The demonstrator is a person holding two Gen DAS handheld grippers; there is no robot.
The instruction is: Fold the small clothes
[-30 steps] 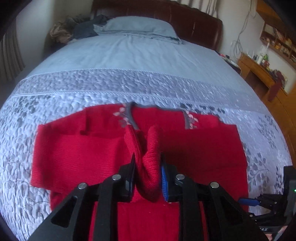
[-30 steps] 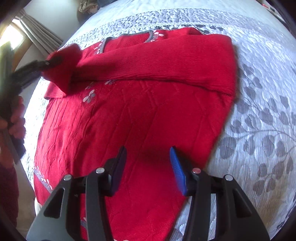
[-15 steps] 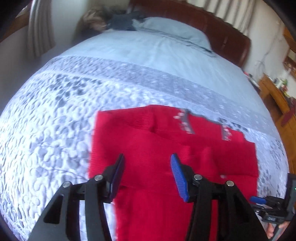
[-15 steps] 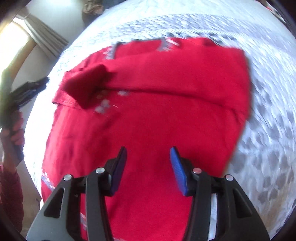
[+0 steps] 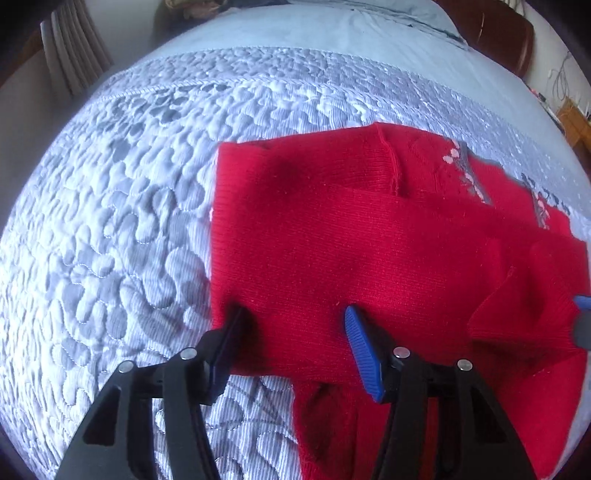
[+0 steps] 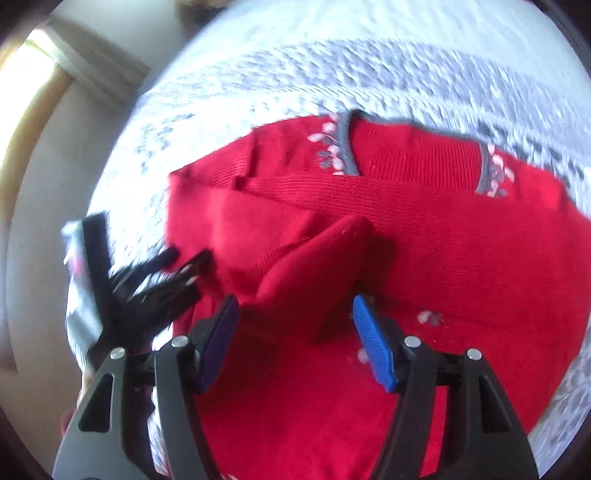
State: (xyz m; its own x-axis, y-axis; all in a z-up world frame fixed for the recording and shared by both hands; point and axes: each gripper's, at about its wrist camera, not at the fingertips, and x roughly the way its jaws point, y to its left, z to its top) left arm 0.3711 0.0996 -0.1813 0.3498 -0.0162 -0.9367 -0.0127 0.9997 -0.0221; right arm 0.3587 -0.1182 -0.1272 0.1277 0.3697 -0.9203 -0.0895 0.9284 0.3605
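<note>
A red knit sweater (image 5: 351,236) with a grey flowered neckline lies flat on the bed, both sleeves folded across its chest. My left gripper (image 5: 291,325) is open and empty, low over the sweater's left edge where the sleeve folds. My right gripper (image 6: 291,314) is open and empty, hovering just above the loose sleeve cuff (image 6: 314,273) that lies crumpled on the chest. The left gripper also shows in the right wrist view (image 6: 173,266) at the sweater's left edge. A blue tip of the right gripper shows at the right edge of the left wrist view (image 5: 583,301).
The bed has a grey-white quilted cover (image 5: 110,229) with a leaf pattern. A pillow (image 5: 406,14) and a dark wooden headboard (image 5: 495,33) lie at the far end. Curtains (image 5: 74,59) hang to the left of the bed.
My left gripper has let go of the sleeve cuff, opened, and moved left to the sweater's edge. The cuff now lies on the chest. My right gripper has moved left toward the cuff.
</note>
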